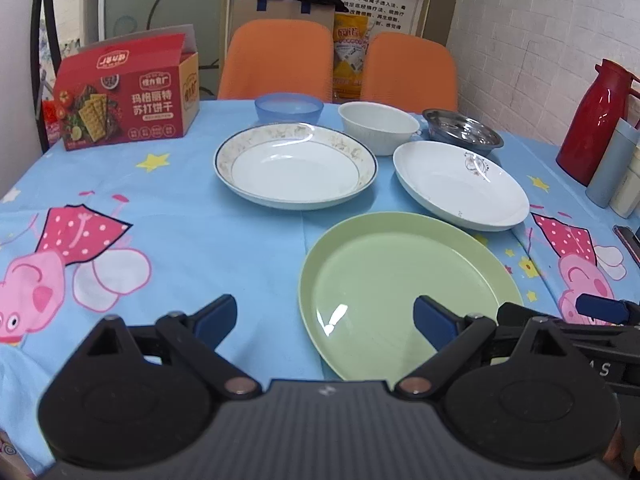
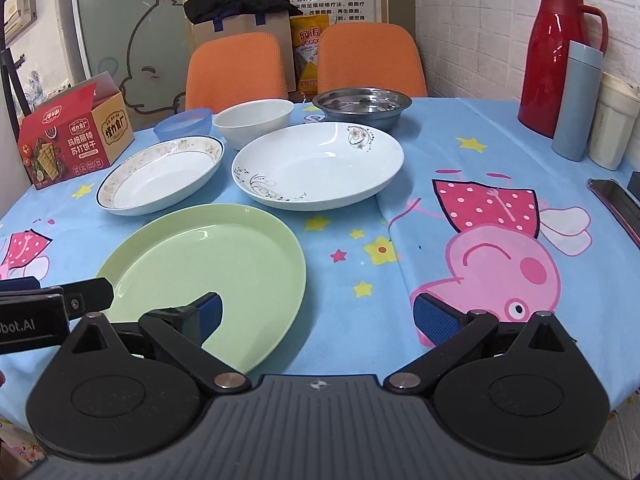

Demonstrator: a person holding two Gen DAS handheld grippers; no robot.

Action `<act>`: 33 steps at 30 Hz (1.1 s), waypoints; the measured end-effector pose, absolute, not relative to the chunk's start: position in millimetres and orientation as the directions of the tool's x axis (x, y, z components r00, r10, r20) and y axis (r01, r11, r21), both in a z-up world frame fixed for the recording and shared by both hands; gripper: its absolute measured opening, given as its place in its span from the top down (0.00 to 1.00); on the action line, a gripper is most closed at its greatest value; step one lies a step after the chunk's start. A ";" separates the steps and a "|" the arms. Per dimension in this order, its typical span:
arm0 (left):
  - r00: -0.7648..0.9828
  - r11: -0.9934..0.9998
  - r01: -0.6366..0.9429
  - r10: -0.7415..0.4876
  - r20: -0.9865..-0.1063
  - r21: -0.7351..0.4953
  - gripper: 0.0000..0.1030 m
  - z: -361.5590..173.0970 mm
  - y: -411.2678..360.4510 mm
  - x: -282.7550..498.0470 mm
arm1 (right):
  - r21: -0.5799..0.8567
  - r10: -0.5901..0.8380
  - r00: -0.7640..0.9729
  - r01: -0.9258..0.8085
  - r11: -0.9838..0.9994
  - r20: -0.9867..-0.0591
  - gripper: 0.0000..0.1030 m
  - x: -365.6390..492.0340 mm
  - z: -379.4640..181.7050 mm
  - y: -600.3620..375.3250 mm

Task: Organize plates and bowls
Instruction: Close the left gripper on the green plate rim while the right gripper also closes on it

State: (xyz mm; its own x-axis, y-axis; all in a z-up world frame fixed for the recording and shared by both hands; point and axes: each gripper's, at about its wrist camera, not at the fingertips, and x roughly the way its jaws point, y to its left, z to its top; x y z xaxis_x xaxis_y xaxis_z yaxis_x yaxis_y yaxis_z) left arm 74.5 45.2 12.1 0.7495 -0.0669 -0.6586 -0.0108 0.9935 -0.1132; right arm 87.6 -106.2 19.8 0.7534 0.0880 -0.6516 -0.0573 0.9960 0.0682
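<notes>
Lying nearest: round pale-green plate point(image 1: 404, 300); beyond it two white ceramic plates point(image 1: 296, 166) point(image 1: 460, 184), then blue plastic point(image 1: 289, 108), white ceramic point(image 1: 378, 126) and steel bowls point(image 1: 462, 130), all upright.

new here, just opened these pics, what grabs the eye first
The green plate lies nearest, just ahead of both open grippers, on a bright blue cartoon pig tablecloth. Behind it sit two white plates side by side, then a row of three bowls; a tall red thermos stands at the right edge.

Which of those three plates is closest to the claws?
The green plate: plain, no pattern, right beside both open claws. The gold-rimmed plate and the flower-painted plate sit farther back.
</notes>
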 end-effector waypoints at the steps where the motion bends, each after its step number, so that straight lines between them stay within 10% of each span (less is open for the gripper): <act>1: 0.747 0.993 0.000 -0.079 -0.661 -0.119 0.08 11.3 47.5 77.1 | 0.070 0.107 0.753 -0.082 0.994 -0.649 0.00 87.8 18.7 -106.3; 33: 0.688 0.984 0.092 -0.173 -0.705 -0.151 0.11 -16.9 51.6 118.9 | 0.075 0.204 0.721 -0.207 0.975 -0.662 0.00 112.3 -3.8 -77.7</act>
State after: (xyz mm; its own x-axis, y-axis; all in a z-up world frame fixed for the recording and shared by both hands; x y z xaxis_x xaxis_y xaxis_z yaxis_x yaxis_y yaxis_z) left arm 118.9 51.6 -16.9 0.6880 -0.1725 -0.7049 0.0922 0.9842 -0.1509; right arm 112.3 -77.7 -3.8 0.7214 0.2043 -0.6617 -0.2073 0.9754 0.0752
